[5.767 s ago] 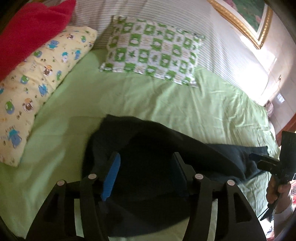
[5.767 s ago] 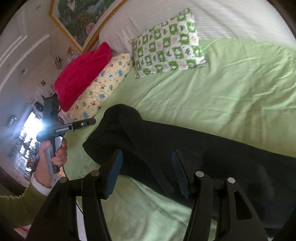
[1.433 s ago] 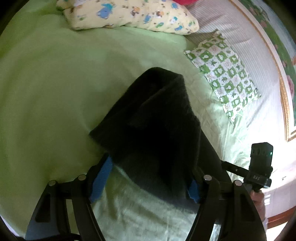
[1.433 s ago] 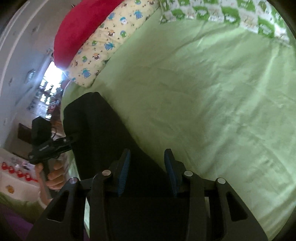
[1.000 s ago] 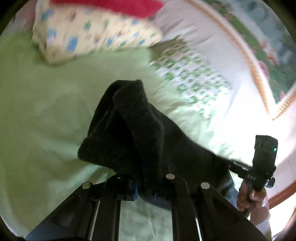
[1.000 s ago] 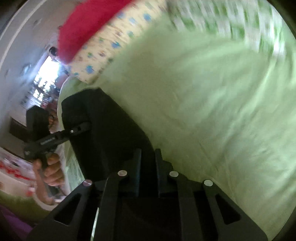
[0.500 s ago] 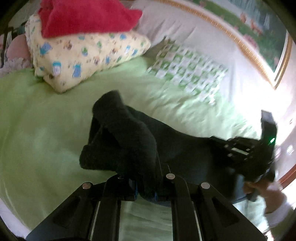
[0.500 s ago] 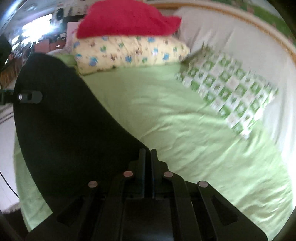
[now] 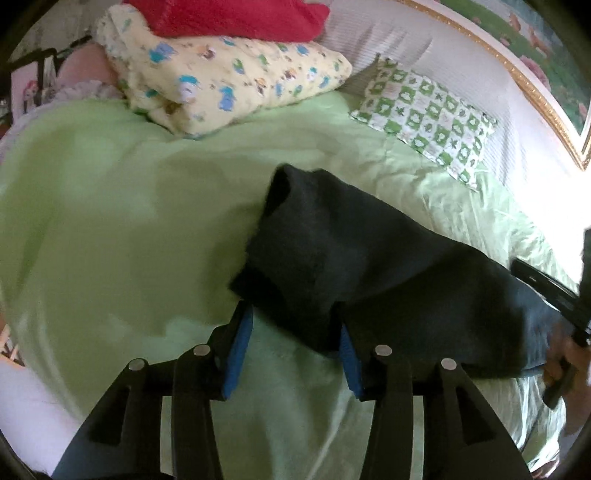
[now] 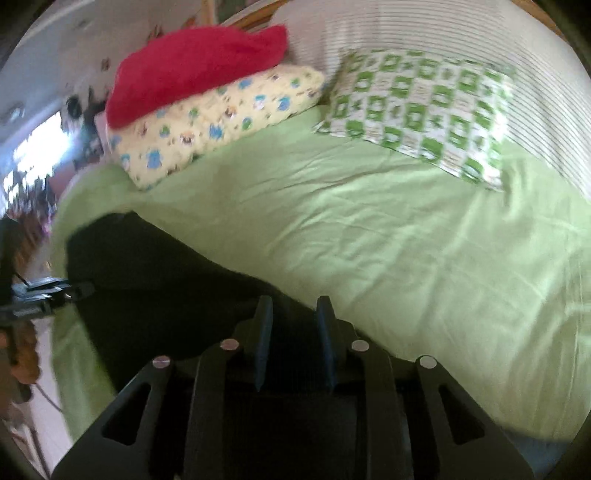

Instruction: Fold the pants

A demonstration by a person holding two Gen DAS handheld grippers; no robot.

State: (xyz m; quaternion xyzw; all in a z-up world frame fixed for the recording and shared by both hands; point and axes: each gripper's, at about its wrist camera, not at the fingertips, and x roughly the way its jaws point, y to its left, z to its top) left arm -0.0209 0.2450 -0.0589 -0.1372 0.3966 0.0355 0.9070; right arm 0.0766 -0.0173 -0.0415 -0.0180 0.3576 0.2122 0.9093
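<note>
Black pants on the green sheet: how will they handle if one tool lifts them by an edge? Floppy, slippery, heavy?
The black pants are likely floppy: the near end slumps in soft folds on the green sheet, so a lifted edge should drape. The thick, fuzzy-looking cloth probably grips rather than slips. With both the left tool and the right tool open, they lie unsupported.

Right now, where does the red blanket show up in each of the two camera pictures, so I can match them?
Left wrist view: the red blanket lies at the top edge, left of centre, on the yellow cartoon pillow.
Right wrist view: the red blanket sits upper left, on the same yellow cartoon pillow.
Shared landmark: the green checked pillow, to the right of the blanket in both.
</note>
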